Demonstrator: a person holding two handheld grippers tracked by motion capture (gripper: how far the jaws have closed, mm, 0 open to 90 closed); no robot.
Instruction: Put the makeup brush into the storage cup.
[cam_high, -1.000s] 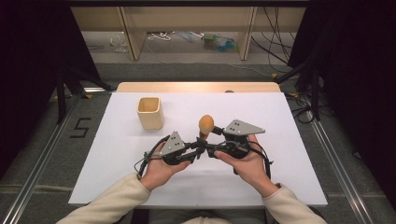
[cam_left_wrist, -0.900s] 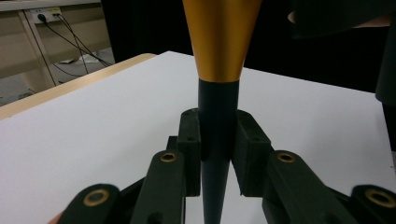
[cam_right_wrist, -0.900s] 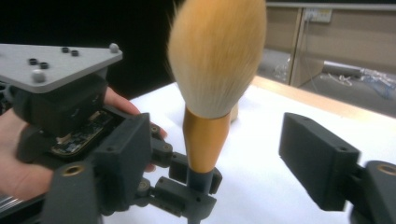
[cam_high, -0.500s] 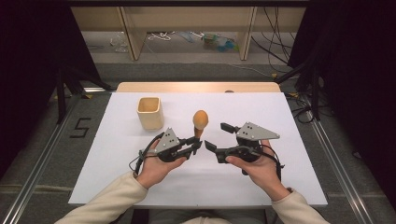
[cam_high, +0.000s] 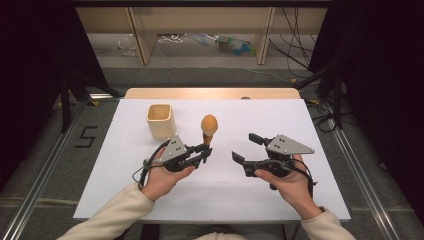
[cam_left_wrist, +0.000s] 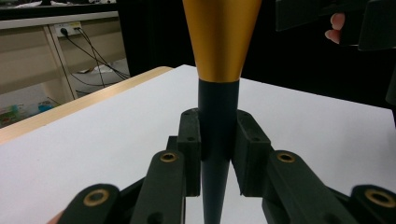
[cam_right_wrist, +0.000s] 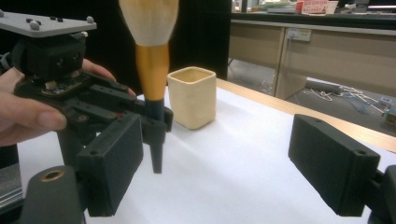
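A brush (cam_high: 209, 125) with a black pointed handle, a gold-orange ferrule and a rounded pale head stands upright over the white table (cam_high: 280, 112). My left gripper (cam_high: 206, 150) is shut on its black handle (cam_left_wrist: 217, 116), tip pointing down and just above the table. The brush (cam_right_wrist: 152, 84) rises from the left gripper (cam_right_wrist: 156, 123) in the right gripper view. My right gripper (cam_high: 246, 148) is open, a short way to the right of the brush, with nothing between its jaws (cam_right_wrist: 222, 163). A cream square cup (cam_high: 160, 121) stands left of the brush, behind the left gripper.
The cup (cam_right_wrist: 192, 95) is empty as far as I can see. A wooden strip (cam_high: 210, 93) runs along the table's far edge, with shelving and cables on the floor beyond. Dark curtains flank both sides.
The right gripper has opened, left the brush and drawn away to the right. The left gripper keeps the brush and has shifted slightly left and towards the person.
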